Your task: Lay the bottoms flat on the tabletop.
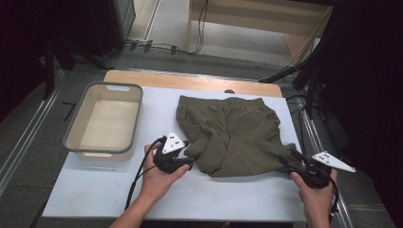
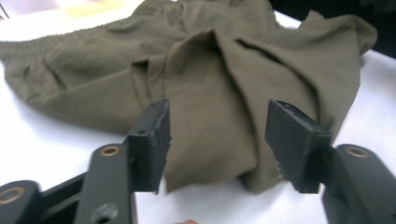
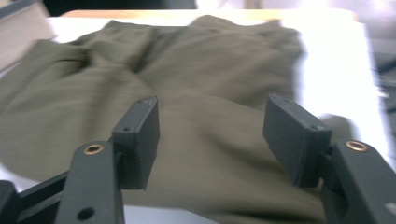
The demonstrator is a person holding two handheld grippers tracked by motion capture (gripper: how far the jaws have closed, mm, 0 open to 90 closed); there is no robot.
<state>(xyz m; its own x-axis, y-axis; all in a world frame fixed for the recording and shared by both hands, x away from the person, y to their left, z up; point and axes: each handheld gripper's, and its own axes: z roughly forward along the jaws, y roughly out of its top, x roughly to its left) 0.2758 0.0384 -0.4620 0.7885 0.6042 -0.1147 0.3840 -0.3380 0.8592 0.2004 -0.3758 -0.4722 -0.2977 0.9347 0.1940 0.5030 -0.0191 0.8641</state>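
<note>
Both grippers open beside the shorts

Left gripper [image 1: 186,153] and right gripper [image 1: 288,160] stand with jaws apart, holding nothing, at the near edge of the crumpled olive shorts [image 1: 233,133].

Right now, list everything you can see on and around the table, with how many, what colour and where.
Shorts: one, olive green, crumpled on the sheet's middle right.
Tub: one, grey rim, cream inside, left side of the table.
Sheet: one, white, covering the table.
Table: one, wooden edge at the far side.
Cables: several, black, on the floor beyond.
Left gripper: one, black, open at the shorts' near-left edge.
Right gripper: one, black, open over the near-right corner.
</note>
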